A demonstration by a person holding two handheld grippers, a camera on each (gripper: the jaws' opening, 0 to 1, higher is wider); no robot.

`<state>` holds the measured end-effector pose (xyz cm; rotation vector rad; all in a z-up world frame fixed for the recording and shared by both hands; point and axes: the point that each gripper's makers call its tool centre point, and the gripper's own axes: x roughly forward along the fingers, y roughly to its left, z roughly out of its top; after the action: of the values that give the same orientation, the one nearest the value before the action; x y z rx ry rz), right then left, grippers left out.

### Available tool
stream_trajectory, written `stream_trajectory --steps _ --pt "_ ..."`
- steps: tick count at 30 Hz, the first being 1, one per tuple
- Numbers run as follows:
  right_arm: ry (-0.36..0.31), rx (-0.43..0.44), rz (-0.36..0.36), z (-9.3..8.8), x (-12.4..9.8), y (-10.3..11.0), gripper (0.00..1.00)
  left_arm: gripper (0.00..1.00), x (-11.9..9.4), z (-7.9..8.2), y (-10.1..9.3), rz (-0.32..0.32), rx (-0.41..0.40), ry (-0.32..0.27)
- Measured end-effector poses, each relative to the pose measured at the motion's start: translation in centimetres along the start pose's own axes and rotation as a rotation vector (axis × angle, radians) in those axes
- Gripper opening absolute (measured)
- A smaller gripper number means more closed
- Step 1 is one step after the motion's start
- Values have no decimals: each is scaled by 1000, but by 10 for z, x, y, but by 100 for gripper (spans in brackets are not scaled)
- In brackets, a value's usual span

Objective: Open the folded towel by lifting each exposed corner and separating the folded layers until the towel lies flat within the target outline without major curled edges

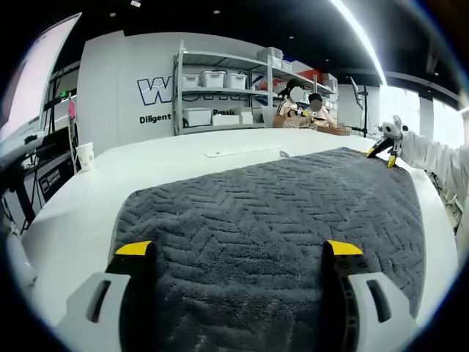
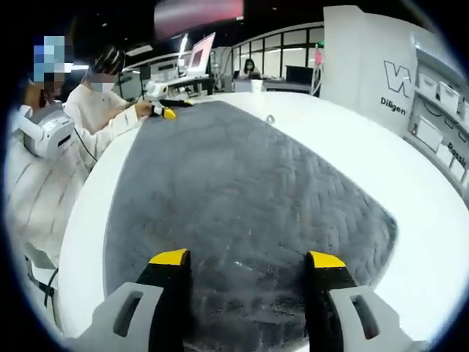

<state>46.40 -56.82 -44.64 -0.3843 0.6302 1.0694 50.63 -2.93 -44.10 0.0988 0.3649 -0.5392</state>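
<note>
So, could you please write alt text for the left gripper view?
A dark grey towel lies spread on a white table, with the left tool open over its near edge. The right tool sits at the far corner; shelves with bins stand behind.

Heads up on what you can't really make out here. In the left gripper view, the near edge of the towel [image 1: 271, 220] is hidden behind your left gripper [image 1: 238, 249], and the bases of both jaws are cut off by the frame. Beyond the towel's far right corner, your right gripper [image 1: 388, 147] is too small to tell whether its jaws touch the cloth. The wall lettering [image 1: 157, 92] behind the towel is half covered by the shelf rack [image 1: 220, 81].

In the right gripper view, the towel's near edge disappears under your right gripper [image 2: 249, 258]. At the towel's far end, your left gripper [image 2: 165, 111] is tiny, so its grip is unclear.
</note>
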Motion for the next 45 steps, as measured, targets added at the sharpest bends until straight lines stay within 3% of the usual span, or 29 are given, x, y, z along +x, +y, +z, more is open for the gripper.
stream_trajectory --steps 8,21,25,26,28,31,35,42,45 --pt "30 7 -16 -8 -8 -4 60 93 0 0 0 0 0 0" --pt "-1 42 -64 -6 -19 -5 55 93 1 0 -1 2 0 3" --pt "-175 144 -196 24 -34 -32 45 93 1 0 -1 2 1 3" --pt "-191 157 -207 26 -36 -34 42 93 1 0 -1 3 1 3" --pt "-270 218 -294 39 -48 -52 37 93 1 0 -1 3 0 3" --pt "-278 217 -348 41 -51 -60 39 93 1 0 -2 4 1 3" --pt "-219 218 -425 30 -48 -70 38 93 1 0 -2 5 0 4" --pt "-124 260 -655 -3 -67 -109 20 93 1 0 -1 5 0 4" --pt "-113 296 -677 -13 -67 -118 14 93 0 0 -2 5 1 4"
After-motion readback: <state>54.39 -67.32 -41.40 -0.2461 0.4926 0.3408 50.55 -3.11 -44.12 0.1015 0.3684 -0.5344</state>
